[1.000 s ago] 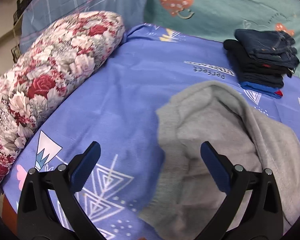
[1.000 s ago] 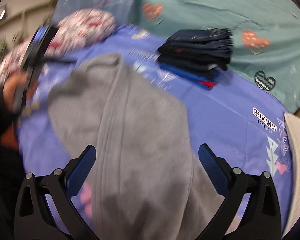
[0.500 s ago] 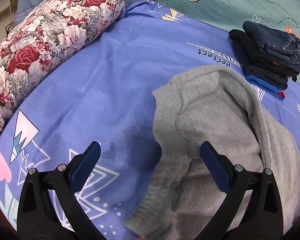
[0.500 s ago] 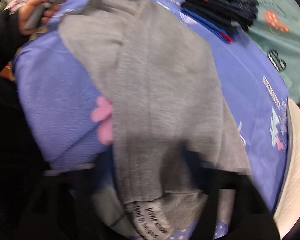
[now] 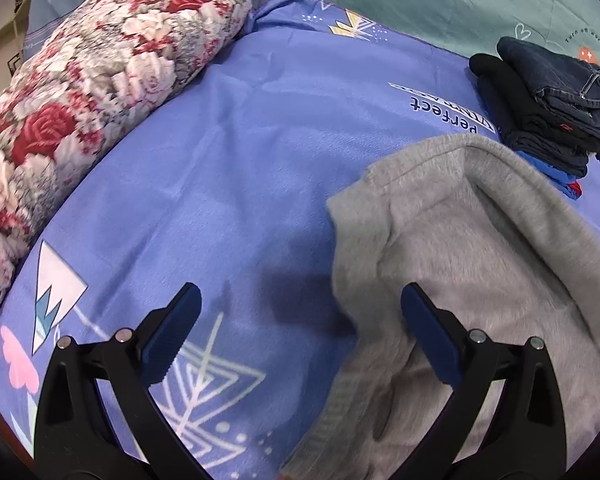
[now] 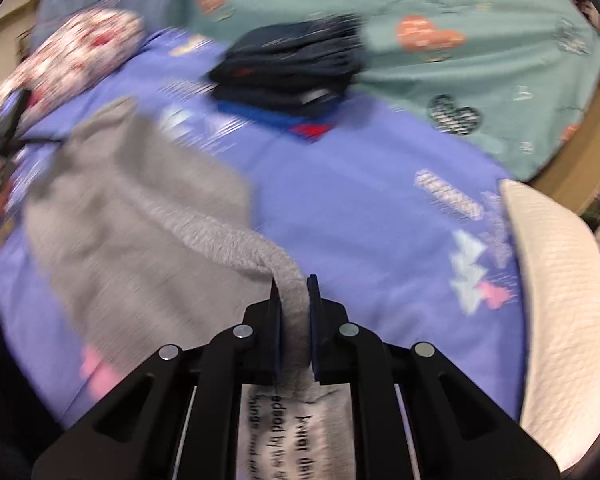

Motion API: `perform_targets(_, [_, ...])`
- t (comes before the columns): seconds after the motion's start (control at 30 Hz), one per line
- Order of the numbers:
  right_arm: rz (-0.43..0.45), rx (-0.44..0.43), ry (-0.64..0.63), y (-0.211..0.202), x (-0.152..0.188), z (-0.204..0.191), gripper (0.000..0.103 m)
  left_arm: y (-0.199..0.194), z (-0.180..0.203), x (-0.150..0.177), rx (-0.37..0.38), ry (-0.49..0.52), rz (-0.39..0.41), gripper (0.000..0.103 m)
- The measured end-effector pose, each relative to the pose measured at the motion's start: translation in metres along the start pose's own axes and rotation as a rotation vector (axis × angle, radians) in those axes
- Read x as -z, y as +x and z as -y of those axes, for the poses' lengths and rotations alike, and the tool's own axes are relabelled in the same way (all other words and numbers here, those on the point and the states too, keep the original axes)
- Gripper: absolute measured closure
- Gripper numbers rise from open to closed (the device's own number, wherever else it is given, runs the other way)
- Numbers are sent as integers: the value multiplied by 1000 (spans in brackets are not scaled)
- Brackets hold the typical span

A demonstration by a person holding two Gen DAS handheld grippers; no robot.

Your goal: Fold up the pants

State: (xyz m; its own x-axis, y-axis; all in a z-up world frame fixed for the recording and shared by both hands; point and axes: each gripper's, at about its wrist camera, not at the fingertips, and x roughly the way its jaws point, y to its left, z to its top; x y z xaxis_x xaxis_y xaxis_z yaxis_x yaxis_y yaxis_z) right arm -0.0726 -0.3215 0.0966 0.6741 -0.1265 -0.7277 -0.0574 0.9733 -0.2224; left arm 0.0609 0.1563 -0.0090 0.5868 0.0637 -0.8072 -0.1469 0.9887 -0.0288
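Observation:
Grey fleece pants [image 5: 472, 264] lie rumpled on a blue printed bedsheet [image 5: 236, 168], inside-out lining showing. My left gripper [image 5: 300, 320] hovers open over the pants' left edge, one finger over bare sheet, the other over grey cloth. In the right wrist view my right gripper [image 6: 294, 320] has its jaws closing on a bunched strip of the grey pants [image 6: 140, 216], its pads pressing the cloth, and a white care label [image 6: 300, 428] hangs below the pads. The cloth stretches up from the bed to that gripper.
A stack of folded dark jeans [image 5: 548, 96] sits at the far right of the sheet, also in the right wrist view as folded jeans [image 6: 292, 64]. A floral pillow [image 5: 88, 76] lies at left. A teal quilt [image 6: 440, 40] lies behind, a white pad [image 6: 556, 304] at right.
My right gripper went from wide open above the pants to shut on a strip of their cloth and lifted it. My left gripper sank a little closer to the pants' edge, staying open.

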Motion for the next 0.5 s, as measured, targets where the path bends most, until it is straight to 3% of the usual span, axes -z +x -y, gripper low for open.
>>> perform_targets(0.03, [15,62,52,19,-18,22,84,6,6,-6,2,15,-14,2])
perform_targets(0.1, [26,224,128,50,-38,60,49,18,16,-17,2,36,-39,2])
perform_targets(0.13, [26,348,174,68,-43,83,26,25,22,-23,4,47,-62,2])
perform_targets(0.17, [19,384,223,80,-42,101,19,31,27,-28,12,57,-82,2])
perform_targets(0.27, [-44,240,405,105,-23,140,19,43,37,-38,31,89,-123,2])
perform_targets(0.43, [-106,119,457,129,9,147,11,64,53,-45,67,138,-166,2])
perform_targets(0.5, [-119,-9,561,142,25,153,10,74,60,-46,105,130,-193,2])
